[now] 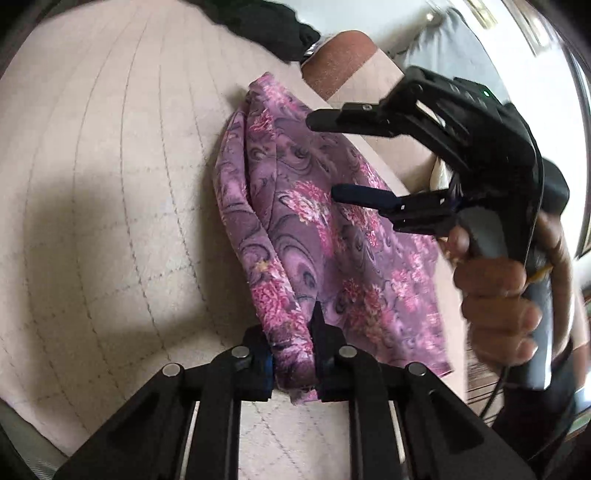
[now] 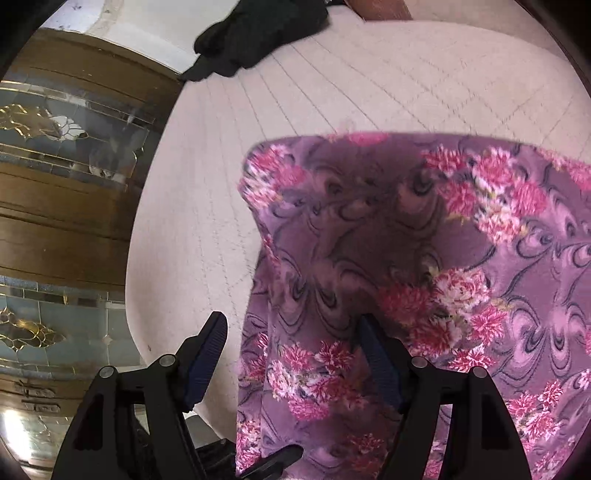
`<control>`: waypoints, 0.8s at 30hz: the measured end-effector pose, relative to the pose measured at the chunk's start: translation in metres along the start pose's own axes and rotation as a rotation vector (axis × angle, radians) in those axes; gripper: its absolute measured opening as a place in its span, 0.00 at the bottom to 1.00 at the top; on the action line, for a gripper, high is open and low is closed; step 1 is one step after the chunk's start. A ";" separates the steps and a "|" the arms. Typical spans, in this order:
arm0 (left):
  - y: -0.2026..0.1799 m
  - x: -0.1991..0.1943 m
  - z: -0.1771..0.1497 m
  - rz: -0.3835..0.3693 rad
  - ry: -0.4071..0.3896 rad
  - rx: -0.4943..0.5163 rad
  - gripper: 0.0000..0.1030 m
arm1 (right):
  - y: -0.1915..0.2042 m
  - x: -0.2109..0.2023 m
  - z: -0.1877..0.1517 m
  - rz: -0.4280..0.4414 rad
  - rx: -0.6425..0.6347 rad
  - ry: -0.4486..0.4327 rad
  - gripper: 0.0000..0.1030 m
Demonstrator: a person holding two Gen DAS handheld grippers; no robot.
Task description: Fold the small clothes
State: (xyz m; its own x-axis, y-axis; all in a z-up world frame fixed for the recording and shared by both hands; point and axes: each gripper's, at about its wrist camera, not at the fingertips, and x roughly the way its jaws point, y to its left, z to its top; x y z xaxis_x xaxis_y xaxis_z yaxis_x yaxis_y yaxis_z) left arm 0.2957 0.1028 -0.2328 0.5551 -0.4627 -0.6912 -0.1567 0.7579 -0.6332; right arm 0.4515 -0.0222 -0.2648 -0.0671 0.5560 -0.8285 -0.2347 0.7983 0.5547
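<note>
A purple cloth with pink flowers (image 1: 295, 206) lies partly folded on a pale quilted surface (image 1: 110, 166). At the bottom of the left wrist view, my left gripper (image 1: 291, 347) is shut on the cloth's near, bunched end. My right gripper (image 1: 334, 158) hovers open over the cloth's right half, held by a hand (image 1: 495, 295). In the right wrist view the cloth (image 2: 424, 240) fills the right side. Its left edge runs between the spread fingers of the right gripper (image 2: 293, 349), and the pads do not press on it.
A black garment (image 2: 258, 33) lies at the far end of the quilted surface (image 2: 295, 92) and shows again as a black garment (image 1: 266, 26). A wooden cabinet with glass doors (image 2: 74, 147) stands beside the surface. A brown cushion (image 1: 347, 59) sits behind the cloth.
</note>
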 end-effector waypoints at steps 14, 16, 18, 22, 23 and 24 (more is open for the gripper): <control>-0.004 -0.002 -0.001 -0.005 0.008 0.001 0.14 | 0.082 0.080 0.050 -0.337 -0.277 0.083 0.76; -0.004 -0.003 0.000 -0.005 0.016 -0.005 0.14 | 0.083 0.104 0.049 -0.477 -0.327 0.161 0.76; -0.001 0.000 0.000 -0.019 0.034 -0.035 0.14 | 0.089 0.108 0.045 -0.552 -0.394 0.161 0.72; -0.001 -0.001 0.004 -0.029 0.031 -0.038 0.14 | 0.094 0.106 0.037 -0.630 -0.434 0.150 0.36; -0.006 -0.003 0.003 -0.015 0.015 -0.011 0.14 | 0.095 0.103 0.033 -0.647 -0.436 0.145 0.16; -0.011 -0.005 0.002 -0.005 0.004 0.009 0.14 | 0.094 0.096 0.032 -0.636 -0.426 0.134 0.12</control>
State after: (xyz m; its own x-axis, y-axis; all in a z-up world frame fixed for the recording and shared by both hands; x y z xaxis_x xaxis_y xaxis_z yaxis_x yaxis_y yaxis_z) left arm 0.2959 0.0981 -0.2216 0.5522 -0.4682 -0.6898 -0.1466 0.7600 -0.6332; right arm 0.4535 0.1135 -0.2894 0.0950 -0.0335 -0.9949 -0.6184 0.7812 -0.0853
